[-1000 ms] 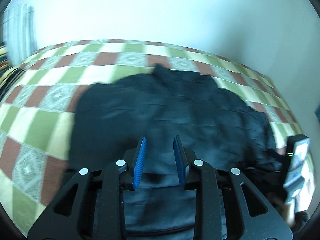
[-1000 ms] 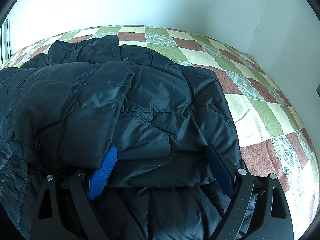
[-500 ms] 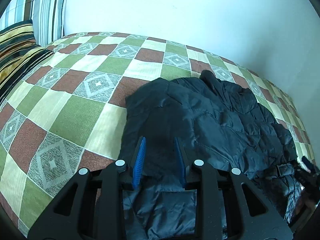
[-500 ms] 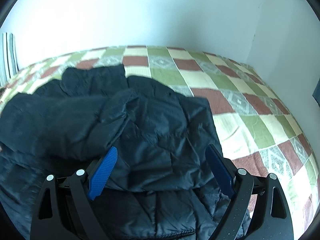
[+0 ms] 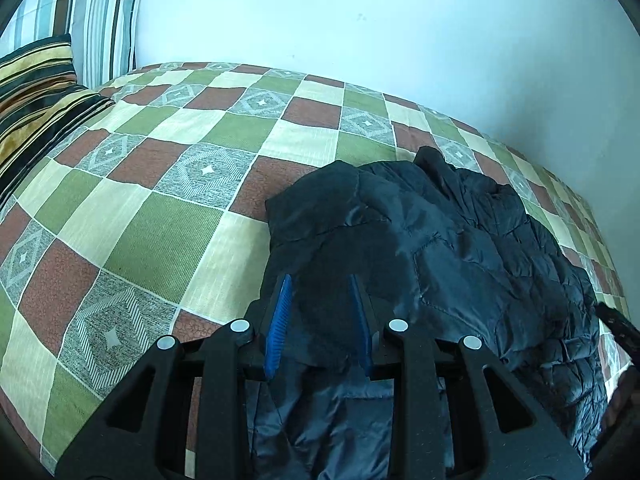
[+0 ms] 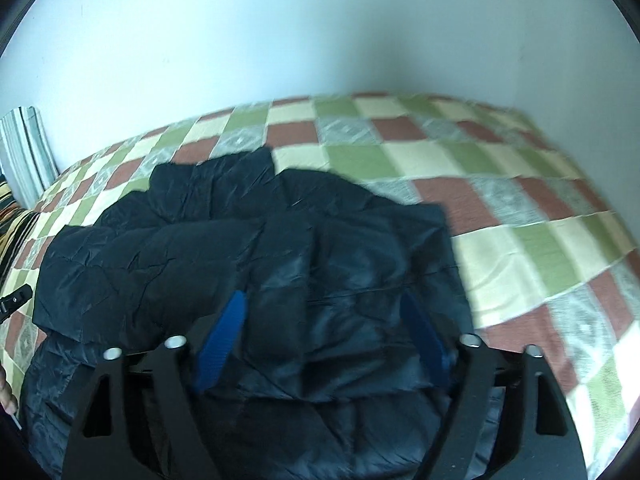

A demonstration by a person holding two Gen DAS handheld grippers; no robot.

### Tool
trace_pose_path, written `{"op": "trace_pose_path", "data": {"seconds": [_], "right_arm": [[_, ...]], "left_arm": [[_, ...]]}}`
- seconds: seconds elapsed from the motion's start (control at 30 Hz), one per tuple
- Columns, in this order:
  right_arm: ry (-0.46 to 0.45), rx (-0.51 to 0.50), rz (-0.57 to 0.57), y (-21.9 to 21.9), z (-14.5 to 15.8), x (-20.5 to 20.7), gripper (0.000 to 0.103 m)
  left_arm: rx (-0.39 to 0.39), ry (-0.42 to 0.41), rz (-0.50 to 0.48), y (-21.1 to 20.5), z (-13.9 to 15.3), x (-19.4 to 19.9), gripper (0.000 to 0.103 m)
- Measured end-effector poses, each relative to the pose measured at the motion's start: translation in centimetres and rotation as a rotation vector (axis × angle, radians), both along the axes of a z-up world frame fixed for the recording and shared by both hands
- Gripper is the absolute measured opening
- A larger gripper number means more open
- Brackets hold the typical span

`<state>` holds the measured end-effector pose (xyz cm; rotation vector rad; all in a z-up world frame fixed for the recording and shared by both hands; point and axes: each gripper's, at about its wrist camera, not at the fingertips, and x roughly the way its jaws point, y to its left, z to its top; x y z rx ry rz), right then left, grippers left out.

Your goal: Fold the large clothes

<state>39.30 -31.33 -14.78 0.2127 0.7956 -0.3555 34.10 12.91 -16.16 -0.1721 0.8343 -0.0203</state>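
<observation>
A dark, quilted puffer jacket [image 5: 460,248] lies partly folded on a checked bed. My left gripper [image 5: 320,300] is at the jacket's near left corner. Its jaws stand narrow, and a thick dark fold fills the gap between the blue pads [image 5: 280,320], so it is shut on that fold. In the right wrist view the jacket [image 6: 180,248] spreads left and ahead. My right gripper [image 6: 324,316] straddles a bulky fold at the near edge. Its jaws are wide and closing with the fabric between them. The inner faces of both pads [image 6: 222,344] still show.
The bedspread [image 5: 168,232] is checked green, cream and brick red and runs to a pale wall. Striped pillows [image 5: 44,80] stand at the far left. A black part of the other gripper [image 6: 16,300] shows at the left edge of the right wrist view.
The left wrist view swung left, bringing the pillows and the jacket's left edge into sight. The right gripper rose above the jacket and its jaws narrowed around the fold.
</observation>
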Motion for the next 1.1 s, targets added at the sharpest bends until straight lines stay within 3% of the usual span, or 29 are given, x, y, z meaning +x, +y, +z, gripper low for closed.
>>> {"op": "trace_pose_path", "data": {"seconds": [0.17, 0.2, 0.23, 0.27, 0.33, 0.4, 0.57, 0.7, 0.87, 1.1], "right_arm": [[0.074, 0.110, 0.044, 0.1, -3.2, 3.7, 0.068], [0.081, 0.125, 0.051, 0.3, -3.7, 4.1, 0.054], [0.086, 0.134, 0.062, 0.5, -4.1, 4.3, 0.032], [0.094, 0.129, 0.061, 0.8, -4.4, 4.4, 0.031], [0.077, 0.129, 0.073, 0.9, -4.1, 4.2, 0.015], [0.052, 0.126, 0.071, 0.7, -3.3, 3.5, 0.012], [0.032, 0.000, 0.015, -0.9, -1.6, 1.4, 0.010], [0.095, 0.023, 0.013, -2.3, -3.4, 1.2, 0.010], [0.143, 0.045, 0.031, -2.8, -6.0, 2.3, 0.012], [0.139, 0.064, 0.034, -3.1, -6.8, 2.6, 0.013]], "left_arm": [[0.017, 0.018, -0.004, -0.2, -0.6, 0.4, 0.030], [0.015, 0.020, -0.004, -0.2, -0.7, 0.4, 0.030], [0.017, 0.024, -0.004, -0.1, -0.9, 0.4, 0.030], [0.019, 0.026, -0.004, -0.2, -0.9, 0.5, 0.030], [0.022, 0.023, -0.005, -0.1, -0.8, 0.4, 0.030], [0.012, 0.008, -0.006, -0.1, -0.3, 0.4, 0.030], [0.015, -0.008, -0.038, -1.3, 0.2, 1.0, 0.037], [0.084, 0.016, -0.087, -3.7, -0.9, 2.6, 0.037], [0.172, 0.101, -0.101, -5.2, -4.3, 4.5, 0.037], [0.236, 0.107, -0.121, -6.0, -5.8, 4.9, 0.037]]}}
